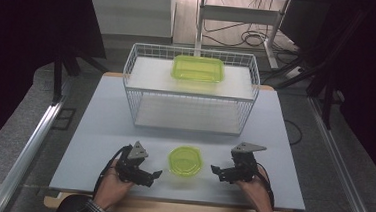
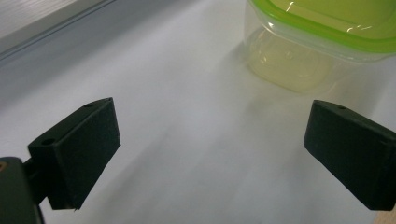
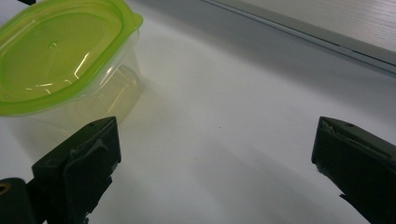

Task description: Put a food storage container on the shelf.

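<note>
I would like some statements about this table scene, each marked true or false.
1. Both tongs, the left tongs and the right tongs, stand open. True.
2. The left tongs hold the small container. False: nothing is between its jaws; the container sits on the table apart from them.
3. A large container rests on the top shelf of the wire rack. True.
4. The small container has a red lid. False: its lid is yellow-green.
</note>
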{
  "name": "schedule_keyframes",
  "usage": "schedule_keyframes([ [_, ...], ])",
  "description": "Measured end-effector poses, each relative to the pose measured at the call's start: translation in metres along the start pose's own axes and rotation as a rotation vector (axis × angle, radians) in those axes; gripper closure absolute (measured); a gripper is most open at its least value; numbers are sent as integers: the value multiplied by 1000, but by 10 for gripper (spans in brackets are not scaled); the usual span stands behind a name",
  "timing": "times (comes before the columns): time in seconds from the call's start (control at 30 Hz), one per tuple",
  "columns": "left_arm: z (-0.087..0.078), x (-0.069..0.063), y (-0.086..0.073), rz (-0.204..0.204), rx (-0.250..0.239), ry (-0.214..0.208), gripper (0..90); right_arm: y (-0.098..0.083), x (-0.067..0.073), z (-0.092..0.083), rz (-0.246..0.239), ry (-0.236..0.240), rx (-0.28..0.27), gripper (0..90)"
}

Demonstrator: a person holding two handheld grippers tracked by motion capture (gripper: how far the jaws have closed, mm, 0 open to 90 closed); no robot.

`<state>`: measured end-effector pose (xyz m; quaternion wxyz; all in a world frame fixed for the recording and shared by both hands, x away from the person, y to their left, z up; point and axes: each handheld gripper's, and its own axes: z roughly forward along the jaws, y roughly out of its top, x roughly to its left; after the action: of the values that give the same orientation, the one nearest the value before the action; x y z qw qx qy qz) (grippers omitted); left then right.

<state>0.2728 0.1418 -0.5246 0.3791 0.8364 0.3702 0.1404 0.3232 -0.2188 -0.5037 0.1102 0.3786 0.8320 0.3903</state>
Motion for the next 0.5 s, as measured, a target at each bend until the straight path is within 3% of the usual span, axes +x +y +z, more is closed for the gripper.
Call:
schedule_keyframes([
  [0.2, -6, 0, -7, 56, 19, 42, 28, 3, 3, -1, 11, 9, -16, 13],
  [0.5, -15, 2, -16, 53, 12, 66, 29, 11, 6, -5, 33, 52, -16, 13],
])
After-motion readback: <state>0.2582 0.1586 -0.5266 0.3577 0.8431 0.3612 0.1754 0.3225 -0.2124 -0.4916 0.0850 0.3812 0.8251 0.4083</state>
